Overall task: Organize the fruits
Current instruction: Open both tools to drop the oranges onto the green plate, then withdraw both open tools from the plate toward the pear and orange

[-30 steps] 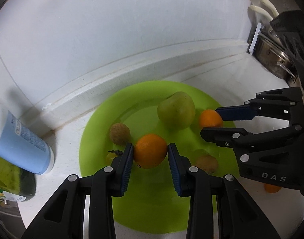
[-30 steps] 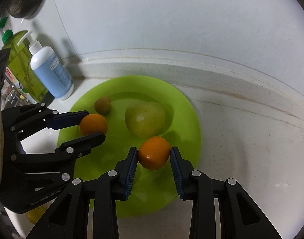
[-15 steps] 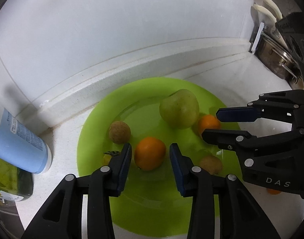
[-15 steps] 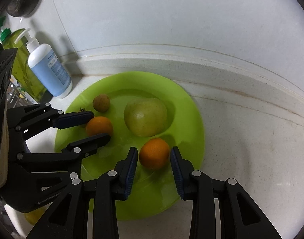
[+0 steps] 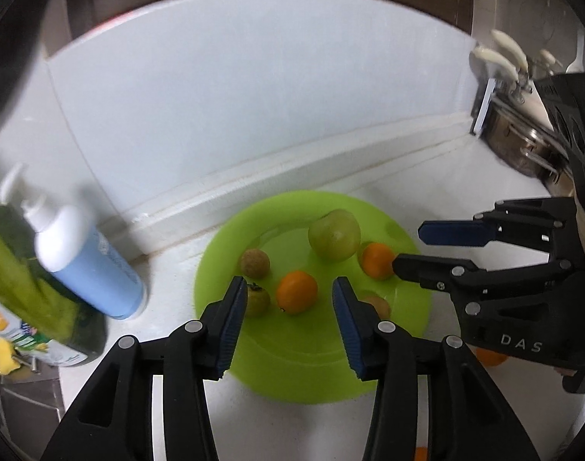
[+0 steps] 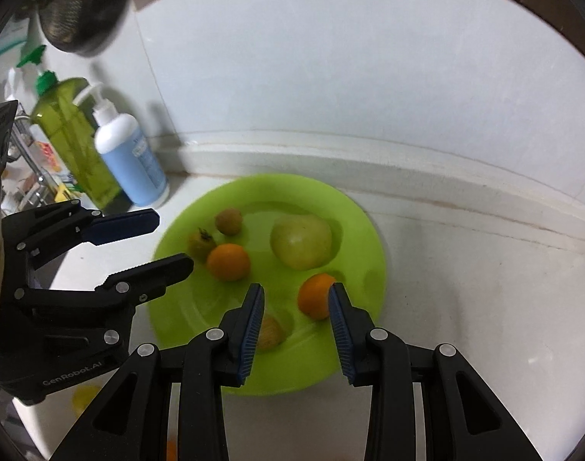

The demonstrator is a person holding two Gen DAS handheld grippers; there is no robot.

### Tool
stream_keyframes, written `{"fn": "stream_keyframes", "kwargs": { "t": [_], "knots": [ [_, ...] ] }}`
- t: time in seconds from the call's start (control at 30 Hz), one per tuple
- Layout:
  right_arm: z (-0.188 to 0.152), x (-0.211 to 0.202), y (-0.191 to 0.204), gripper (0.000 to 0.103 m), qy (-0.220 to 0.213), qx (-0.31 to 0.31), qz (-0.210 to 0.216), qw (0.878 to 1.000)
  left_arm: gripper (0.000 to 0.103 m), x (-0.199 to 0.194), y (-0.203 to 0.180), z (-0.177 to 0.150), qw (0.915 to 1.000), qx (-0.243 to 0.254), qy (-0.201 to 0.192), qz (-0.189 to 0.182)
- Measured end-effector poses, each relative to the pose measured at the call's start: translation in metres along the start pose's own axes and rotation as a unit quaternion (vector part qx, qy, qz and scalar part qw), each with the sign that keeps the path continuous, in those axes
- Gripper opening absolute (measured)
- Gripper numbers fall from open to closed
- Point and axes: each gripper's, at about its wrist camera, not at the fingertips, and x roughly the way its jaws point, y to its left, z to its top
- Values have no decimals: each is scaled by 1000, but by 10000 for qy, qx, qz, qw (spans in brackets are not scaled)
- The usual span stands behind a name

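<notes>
A lime green plate on the white counter holds a green apple, two oranges and several small brownish fruits. My left gripper hovers above the plate, its jaws opening. One orange lies on the plate below the gap, untouched by the pads. My right gripper also hangs above the plate, narrowly open. The other orange rests on the plate, partly hidden behind its right finger. Neither gripper holds anything.
A blue pump bottle and a green bottle stand left of the plate by the wall. A steel pot sits at the far right. Another orange lies on the counter under my right gripper.
Both grippers have lifted and pulled back from the plate. The left jaws have spread away from their orange. Both oranges now lie on the plate below the fingers.
</notes>
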Motion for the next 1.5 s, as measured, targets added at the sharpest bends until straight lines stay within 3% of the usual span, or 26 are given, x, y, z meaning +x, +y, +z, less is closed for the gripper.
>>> {"fn": "stream_keyframes", "kwargs": {
  "t": [0.1, 0.2, 0.5, 0.83, 1.5],
  "knots": [
    [-3, -16, 7, 36, -158, -16, 13, 9999, 49, -20, -1, -2, 9998, -32, -175, 83],
    [-6, -30, 14, 46, -298, -12, 40, 9995, 54, -40, -6, -4, 9993, -44, -330, 187],
    [-22, -74, 38, 57, -715, -106, -9, 9974, 66, -96, -6, -27, 9965, -325, -681, 361],
    [-53, -108, 60, 60, -948, -101, -24, 9954, 73, -134, -11, -65, 9941, -504, -778, 559],
    [-122, -126, 95, 60, -1041, -74, -175, 9944, 79, -162, -20, -149, 9926, -568, -756, 763]
  ]
}}
